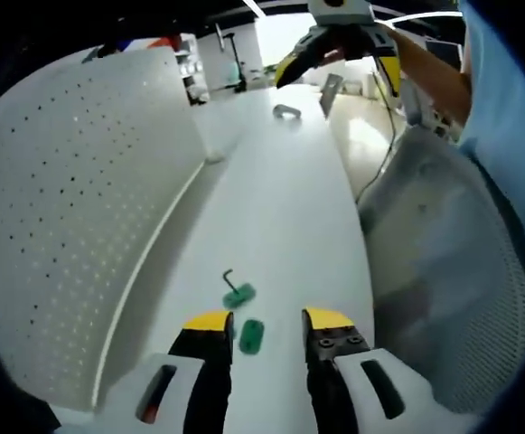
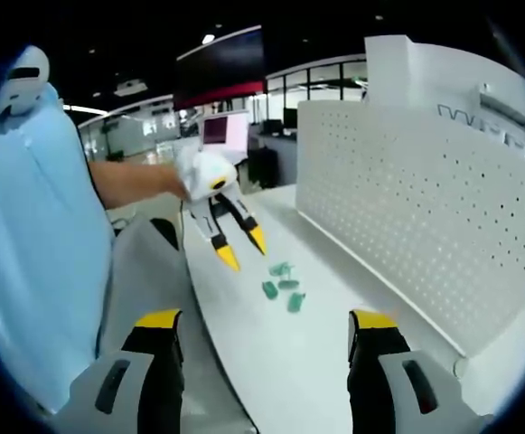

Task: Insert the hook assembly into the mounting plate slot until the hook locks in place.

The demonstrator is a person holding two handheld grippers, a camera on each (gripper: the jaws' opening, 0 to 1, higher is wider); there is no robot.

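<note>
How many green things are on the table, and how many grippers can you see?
Green pieces: 3, counted in the right gripper view
Grippers: 2, left gripper and right gripper
Total: 5

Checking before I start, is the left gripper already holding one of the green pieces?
No, the left gripper is open, and the green pieces lie on the white table beyond its tips.
</note>
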